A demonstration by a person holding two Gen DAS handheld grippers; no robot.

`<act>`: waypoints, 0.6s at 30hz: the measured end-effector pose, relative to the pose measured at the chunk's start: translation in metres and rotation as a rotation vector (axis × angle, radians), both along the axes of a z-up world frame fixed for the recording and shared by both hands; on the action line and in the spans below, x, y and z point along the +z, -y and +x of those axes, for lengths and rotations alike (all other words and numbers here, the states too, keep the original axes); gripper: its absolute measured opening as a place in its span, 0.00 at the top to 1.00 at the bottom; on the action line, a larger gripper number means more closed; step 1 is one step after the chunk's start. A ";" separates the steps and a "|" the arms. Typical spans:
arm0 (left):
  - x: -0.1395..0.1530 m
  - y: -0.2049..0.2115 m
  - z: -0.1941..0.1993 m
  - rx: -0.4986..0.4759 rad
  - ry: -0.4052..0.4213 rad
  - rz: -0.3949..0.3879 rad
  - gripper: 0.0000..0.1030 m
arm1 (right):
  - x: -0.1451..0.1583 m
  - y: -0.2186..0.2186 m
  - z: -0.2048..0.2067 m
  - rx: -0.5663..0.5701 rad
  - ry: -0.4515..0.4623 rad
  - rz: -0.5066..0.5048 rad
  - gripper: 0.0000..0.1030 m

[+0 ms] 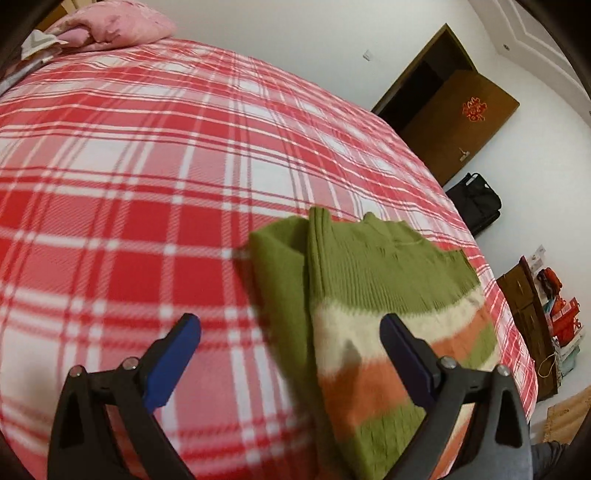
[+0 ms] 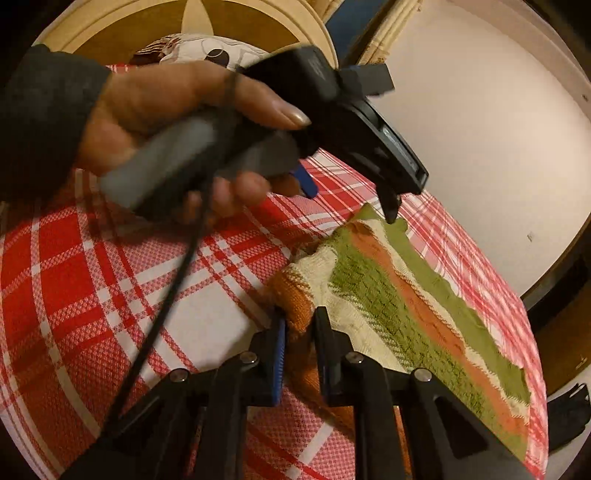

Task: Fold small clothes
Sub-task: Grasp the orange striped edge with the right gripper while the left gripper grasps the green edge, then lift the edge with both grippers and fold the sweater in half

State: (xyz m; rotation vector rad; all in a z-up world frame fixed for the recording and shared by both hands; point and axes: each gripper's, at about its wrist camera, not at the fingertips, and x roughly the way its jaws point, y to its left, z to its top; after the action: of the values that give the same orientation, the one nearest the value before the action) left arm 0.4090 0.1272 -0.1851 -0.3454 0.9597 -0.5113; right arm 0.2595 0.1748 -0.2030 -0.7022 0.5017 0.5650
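Left wrist view: left gripper (image 1: 290, 328) points down at the bed, jaws spread wide, nothing between the blue pads. Its right finger (image 1: 402, 354) hangs over the sweater (image 1: 369, 280); left finger is over bare plaid bedspread (image 1: 147, 147). The sweater lies at 4 o'clock of the frame, near the bed's right edge: green ribbed top part, then cream, orange & green stripes, w/ a green panel folded along its left side. Pink pillow (image 1: 122, 26) at 11 o'clock, brown door (image 1: 454, 122) at 2 o'clock.

Right wrist view: right gripper (image 2: 300, 325) at 6 o'clock, angled down, jaws nearly together & pinching an orange-cream edge of the sweater (image 2: 406, 295). From there the garment runs toward 4 o'clock, flat on the bedspread (image 2: 110, 277), stripes lengthwise. At 10 o'clock a person's left hand (image 2: 177, 122), dark sleeve, wraps the grey handle of the other gripper, whose finger tip sits at the sweater's far corner; contact unclear. A black cable hangs from it.
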 end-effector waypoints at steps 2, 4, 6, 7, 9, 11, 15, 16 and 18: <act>0.000 0.004 0.008 -0.005 0.001 0.008 0.14 | -0.001 0.000 0.001 0.000 0.004 -0.004 0.86; -0.005 0.009 0.013 -0.045 -0.026 -0.009 0.44 | 0.000 0.001 0.001 0.002 0.007 -0.004 0.86; -0.007 0.015 0.015 -0.035 -0.026 0.040 0.66 | 0.002 0.003 0.001 -0.001 -0.002 0.009 0.86; -0.005 0.017 0.012 -0.049 -0.010 0.038 0.74 | 0.004 0.006 0.000 -0.003 -0.007 0.022 0.88; -0.002 0.016 0.010 -0.040 0.001 0.044 0.83 | 0.007 0.012 -0.002 -0.008 -0.016 0.042 0.90; -0.001 0.013 0.011 -0.026 0.004 0.022 0.85 | 0.008 0.020 -0.001 -0.011 -0.024 0.057 0.91; 0.006 0.010 0.009 -0.003 0.007 0.003 0.86 | 0.014 0.034 0.006 -0.032 -0.050 0.104 0.92; 0.008 0.012 0.010 -0.002 0.009 -0.001 0.86 | 0.017 0.039 0.008 -0.041 -0.054 0.119 0.92; 0.013 0.012 0.011 0.004 0.012 -0.014 0.87 | 0.020 0.046 0.010 -0.055 -0.060 0.140 0.92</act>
State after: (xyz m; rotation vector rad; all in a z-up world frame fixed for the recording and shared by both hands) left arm 0.4200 0.1152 -0.1724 -0.3561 0.9445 -0.5160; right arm 0.2692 0.1291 -0.1832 -0.5380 0.5302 0.5653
